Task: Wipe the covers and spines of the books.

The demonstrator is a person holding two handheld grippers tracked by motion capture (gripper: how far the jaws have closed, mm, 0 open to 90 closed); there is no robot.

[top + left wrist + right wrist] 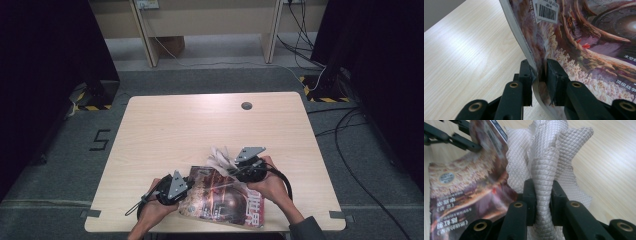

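A light wood table (200, 130) w/ a small round grey cap near its far edge stands on grey carpet in a dim room; dark panels rise at both sides, pale wood frames stand at the back, and cables (350, 150) trail over the floor at right. Yellow-black hazard tape marks two floor spots, and a "5" is marked on the carpet at left. On the table: one magazine (222, 197), one white quilted cloth (219, 157), two grippers, each in a person's hand. The magazine lies near the front edge, centre-right, glossy cover w/ brown-purple art; its left edge is lifted and bent. The left gripper (539, 75) is clamped tight on that lifted edge, jaws nearly together w/ the pages pinched between. The cloth sits bunched just beyond the magazine's far right corner, touching it. The right gripper (541, 195) is closed on a gathered fold of the cloth, which stands up between the jaws.
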